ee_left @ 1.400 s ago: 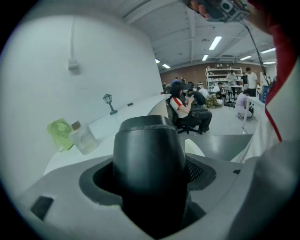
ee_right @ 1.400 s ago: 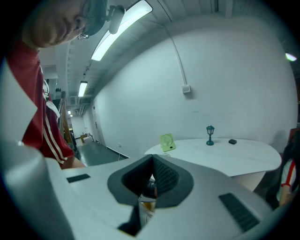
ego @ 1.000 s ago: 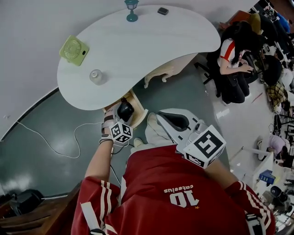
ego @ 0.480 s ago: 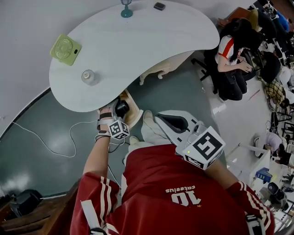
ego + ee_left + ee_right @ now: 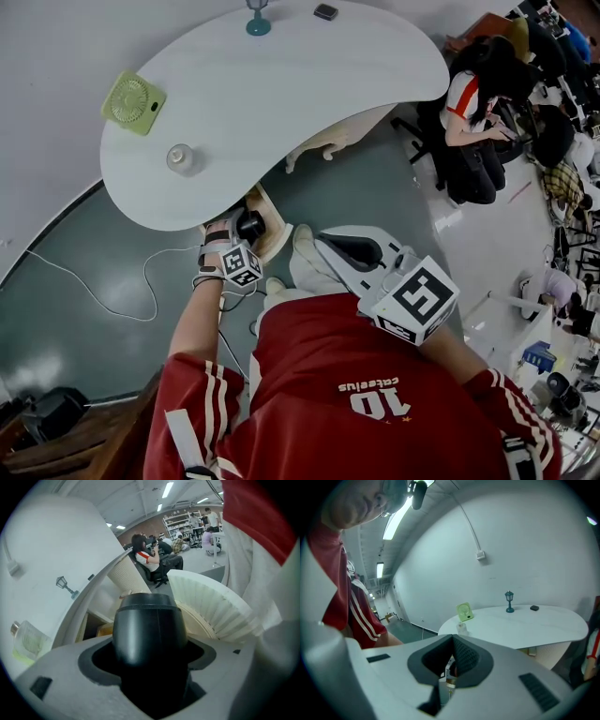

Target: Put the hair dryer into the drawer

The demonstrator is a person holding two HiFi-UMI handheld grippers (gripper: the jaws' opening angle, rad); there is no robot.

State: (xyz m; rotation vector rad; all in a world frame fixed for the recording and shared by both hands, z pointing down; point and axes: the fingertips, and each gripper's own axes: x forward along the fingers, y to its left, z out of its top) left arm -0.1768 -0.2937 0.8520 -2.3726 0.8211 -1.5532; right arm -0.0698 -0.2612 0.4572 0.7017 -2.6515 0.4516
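Note:
The black hair dryer (image 5: pixel 249 225) hangs over the open wooden drawer (image 5: pixel 275 237) under the white table's (image 5: pixel 309 84) near edge. My left gripper (image 5: pixel 238 236) is shut on it. In the left gripper view the dryer's barrel (image 5: pixel 149 630) fills the space between the grey jaws of the left gripper (image 5: pixel 150 663), and the drawer's opening (image 5: pixel 96 623) shows behind it. My right gripper (image 5: pixel 354 247) is held lower right over the floor, apart from the drawer. In its own view the right gripper (image 5: pixel 451 667) is shut with nothing between its jaws.
On the table stand a green fan (image 5: pixel 128 97), a small jar (image 5: pixel 181 157), a teal lamp (image 5: pixel 258 19) and a small dark object (image 5: pixel 326 11). A cable (image 5: pixel 94 292) lies on the floor at left. A ribbed white pedestal (image 5: pixel 213 606) holds the table. A person (image 5: pixel 473 103) sits at right.
My left gripper has carried the hair dryer a little left and closer to the table edge, over the drawer. The right gripper has hardly moved.

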